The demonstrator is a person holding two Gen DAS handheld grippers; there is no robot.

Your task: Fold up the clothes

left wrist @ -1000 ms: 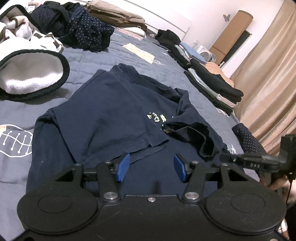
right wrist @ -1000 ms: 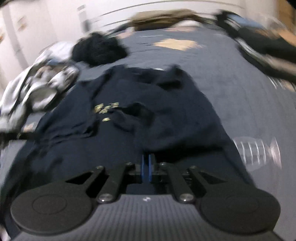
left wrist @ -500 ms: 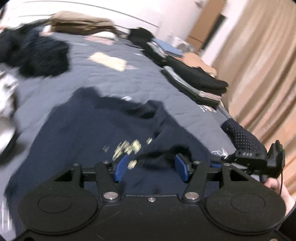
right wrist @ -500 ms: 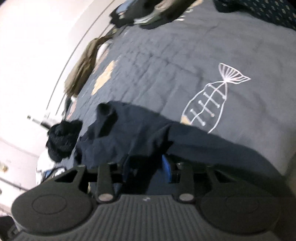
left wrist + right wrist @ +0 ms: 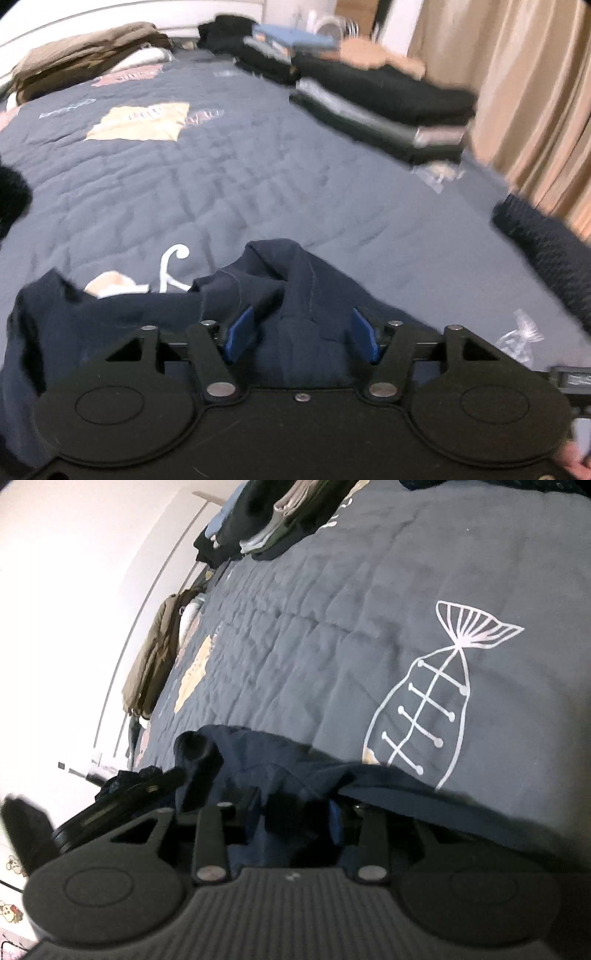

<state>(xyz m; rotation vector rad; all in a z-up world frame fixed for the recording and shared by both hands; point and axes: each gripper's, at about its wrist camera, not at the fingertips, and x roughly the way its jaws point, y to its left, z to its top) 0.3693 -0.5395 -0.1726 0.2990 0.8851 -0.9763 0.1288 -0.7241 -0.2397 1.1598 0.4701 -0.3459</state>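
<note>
The left hand-held gripper (image 5: 301,334) is standing with its blue-padded fingers (image 5: 240,334) spread wide, and a raised fold of the dark navy cotton T-shirt (image 5: 295,295) is sitting in the gap between them; the pads are not pressing on the cloth. The T-shirt is lying bunched on the near part of the bed, its crumpled body spreading to the left of the gripper and partly covering a white line drawing printed on the grey-blue quilted bedspread (image 5: 221,177).

The right hand-held gripper (image 5: 295,819) is tilted steeply, with its jaws partly apart. Navy T-shirt cloth (image 5: 280,775) is filling the space between them, but whether the pads are pinching it cannot be told, because one finger is hidden in the folds and only a sliver of blue pad (image 5: 335,821) is showing. The black frame of the other gripper is appearing just to its left.

Beyond the T-shirt, the bedspread is carrying a white fish-skeleton print (image 5: 428,705) just beside the shirt's edge. Along the far right edge of the bed, stacks of folded dark and grey clothes (image 5: 380,107) are lying in a row, near the beige curtain (image 5: 517,92). At the far end of the bed, an olive-brown folded garment (image 5: 85,55) is resting against the white headboard. A dark dotted garment (image 5: 543,251) is lying at the right edge.
</note>
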